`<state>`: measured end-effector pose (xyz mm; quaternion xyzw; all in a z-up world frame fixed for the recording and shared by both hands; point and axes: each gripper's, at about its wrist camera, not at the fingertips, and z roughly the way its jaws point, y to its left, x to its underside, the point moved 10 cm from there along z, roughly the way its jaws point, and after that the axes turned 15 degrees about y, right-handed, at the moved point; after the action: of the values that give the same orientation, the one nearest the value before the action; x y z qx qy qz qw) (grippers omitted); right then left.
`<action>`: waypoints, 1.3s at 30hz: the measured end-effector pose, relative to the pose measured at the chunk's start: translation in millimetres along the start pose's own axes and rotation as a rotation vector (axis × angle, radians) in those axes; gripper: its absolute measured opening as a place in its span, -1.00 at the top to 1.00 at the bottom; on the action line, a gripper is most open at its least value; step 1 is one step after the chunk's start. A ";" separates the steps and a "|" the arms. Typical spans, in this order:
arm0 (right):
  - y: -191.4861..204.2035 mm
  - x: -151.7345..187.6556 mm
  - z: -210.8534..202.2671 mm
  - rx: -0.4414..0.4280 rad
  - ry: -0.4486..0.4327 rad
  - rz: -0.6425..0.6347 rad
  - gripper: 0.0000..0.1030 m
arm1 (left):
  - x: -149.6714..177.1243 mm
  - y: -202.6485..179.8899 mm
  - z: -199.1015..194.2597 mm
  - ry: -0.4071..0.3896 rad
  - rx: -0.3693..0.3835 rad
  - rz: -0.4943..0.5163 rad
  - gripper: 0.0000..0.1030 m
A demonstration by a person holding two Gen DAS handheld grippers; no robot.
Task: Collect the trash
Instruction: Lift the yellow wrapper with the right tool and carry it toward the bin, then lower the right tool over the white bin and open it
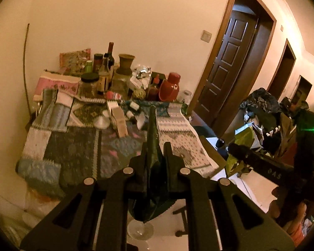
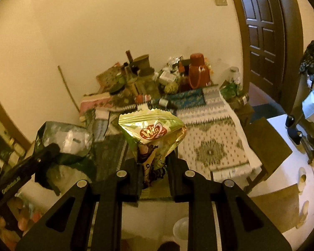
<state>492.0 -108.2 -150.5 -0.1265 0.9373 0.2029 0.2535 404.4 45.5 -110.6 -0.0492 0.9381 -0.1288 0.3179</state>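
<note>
Two items we hold: left gripper (image 1: pixel 155 152) fingers clamped on dark green wrapper (image 1: pixel 152 138); right gripper (image 2: pixel 153 163) fingers clamped on gold snack packet (image 2: pixel 152 129), above the cluttered surface (image 2: pixel 211 138).

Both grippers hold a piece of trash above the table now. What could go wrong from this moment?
1. The right gripper pinches only the lower end of the snack wrapper; the slick foil may slip out.
2. The left gripper holds a thin dark green wrapper by a narrow strip, so it may tear or drop.
3. Bottles and jars crowd the far end of the table; a low swing might topple them.
</note>
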 end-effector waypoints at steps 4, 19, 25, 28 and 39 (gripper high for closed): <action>-13.9 39.2 -25.7 -0.007 0.027 -0.041 0.64 | 43.3 -36.6 -7.0 0.018 -0.001 -0.027 0.78; -55.2 131.5 -27.1 -0.007 0.191 -0.072 0.64 | 136.8 -82.8 25.1 0.183 0.006 -0.091 0.78; -68.2 159.2 28.7 -0.004 0.292 -0.041 0.64 | 175.0 -63.0 98.3 0.334 0.012 -0.080 0.78; -79.7 172.3 65.0 0.013 0.337 -0.016 0.64 | 197.1 -47.1 146.7 0.410 0.035 -0.088 0.78; -131.8 249.6 218.2 0.056 0.509 0.112 0.64 | 296.7 29.6 338.2 0.654 0.070 -0.141 0.78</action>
<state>419.8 -161.4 -495.8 -0.1144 0.9817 0.1523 0.0012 374.8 -48.8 -550.6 -0.0589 0.9797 -0.1914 -0.0084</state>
